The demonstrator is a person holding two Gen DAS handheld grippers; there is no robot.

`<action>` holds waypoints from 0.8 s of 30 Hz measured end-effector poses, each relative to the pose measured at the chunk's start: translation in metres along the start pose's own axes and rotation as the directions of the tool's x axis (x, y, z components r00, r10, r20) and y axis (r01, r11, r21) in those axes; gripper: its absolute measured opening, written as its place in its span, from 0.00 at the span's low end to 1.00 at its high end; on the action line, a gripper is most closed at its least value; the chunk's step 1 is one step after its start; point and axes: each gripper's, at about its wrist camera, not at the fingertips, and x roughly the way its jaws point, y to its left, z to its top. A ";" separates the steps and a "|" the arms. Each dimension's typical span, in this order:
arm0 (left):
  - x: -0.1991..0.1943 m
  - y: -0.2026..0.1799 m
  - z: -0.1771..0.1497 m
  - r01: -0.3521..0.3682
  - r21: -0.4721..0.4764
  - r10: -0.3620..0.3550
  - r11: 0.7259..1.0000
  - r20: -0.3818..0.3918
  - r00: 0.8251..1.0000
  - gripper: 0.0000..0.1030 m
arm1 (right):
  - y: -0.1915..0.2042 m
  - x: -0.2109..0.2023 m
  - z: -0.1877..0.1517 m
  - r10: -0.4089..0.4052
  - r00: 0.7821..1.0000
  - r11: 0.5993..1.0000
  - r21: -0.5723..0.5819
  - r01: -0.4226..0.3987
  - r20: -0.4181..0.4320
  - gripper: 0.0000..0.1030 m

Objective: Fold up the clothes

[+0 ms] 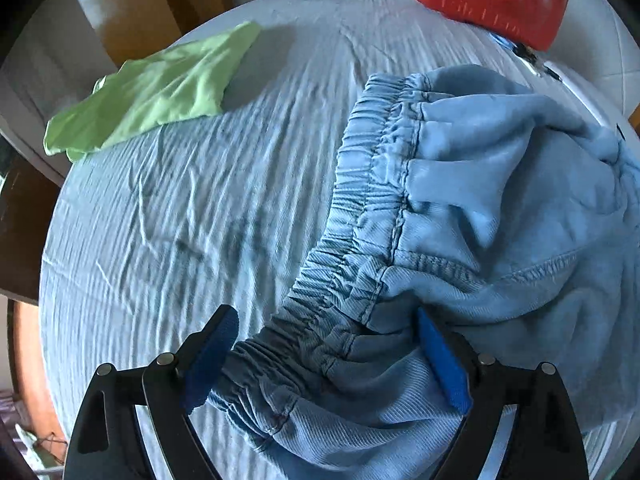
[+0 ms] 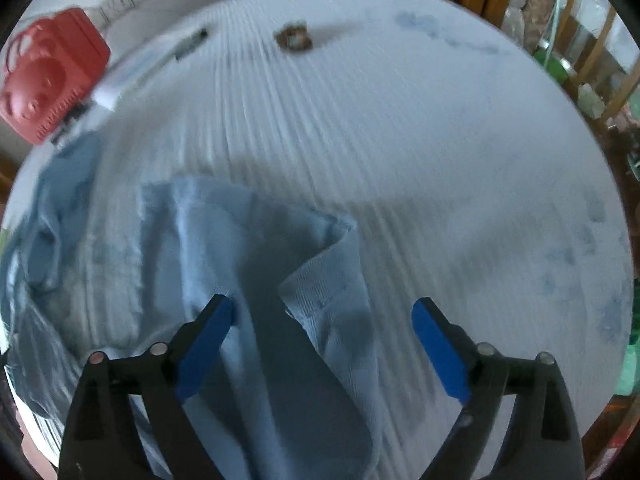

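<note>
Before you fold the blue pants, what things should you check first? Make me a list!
1. Left gripper open around the waistband: ok, fingers wide apart with fabric between them.
2. Right gripper open over the pant leg: ok, nothing pinched yet.
3. Blue pants lying flat: not ok, bunched and wrinkled.
4. Green cloth out of the way: ok, apart from the pants.
5. Red box clear of the pants: cannot tell, very near their far edge.
6. Small brown thing away from the fold: ok, far up the bed.

Both wrist views look steeply down, close over the bed [image 1: 168, 216], sharing the blue trousers [image 1: 480, 208].
</note>
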 end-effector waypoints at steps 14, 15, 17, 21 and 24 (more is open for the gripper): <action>-0.045 0.000 -0.011 -0.010 -0.019 0.011 1.000 0.075 0.997 0.33 | -0.168 -0.122 -0.035 -0.156 0.967 0.924 0.377 0.071 0.202 0.07; -0.046 0.003 -0.010 0.002 -0.037 0.001 0.999 0.078 0.997 0.33 | -0.173 -0.117 -0.040 -0.145 0.971 0.919 0.389 0.062 0.188 0.11; -0.048 0.003 -0.008 0.035 -0.042 -0.031 0.999 0.091 0.995 0.35 | -0.178 -0.108 -0.049 -0.120 0.979 0.912 0.409 0.044 0.164 0.35; -0.058 0.000 -0.004 0.056 -0.044 -0.050 0.997 0.114 0.992 0.59 | -0.174 -0.099 -0.059 -0.042 0.985 0.900 0.434 -0.035 0.167 0.81; -0.069 -0.001 0.000 0.055 -0.036 -0.049 0.998 0.150 0.987 0.77 | -0.173 -0.096 -0.064 -0.040 0.990 0.892 0.451 -0.027 0.137 0.81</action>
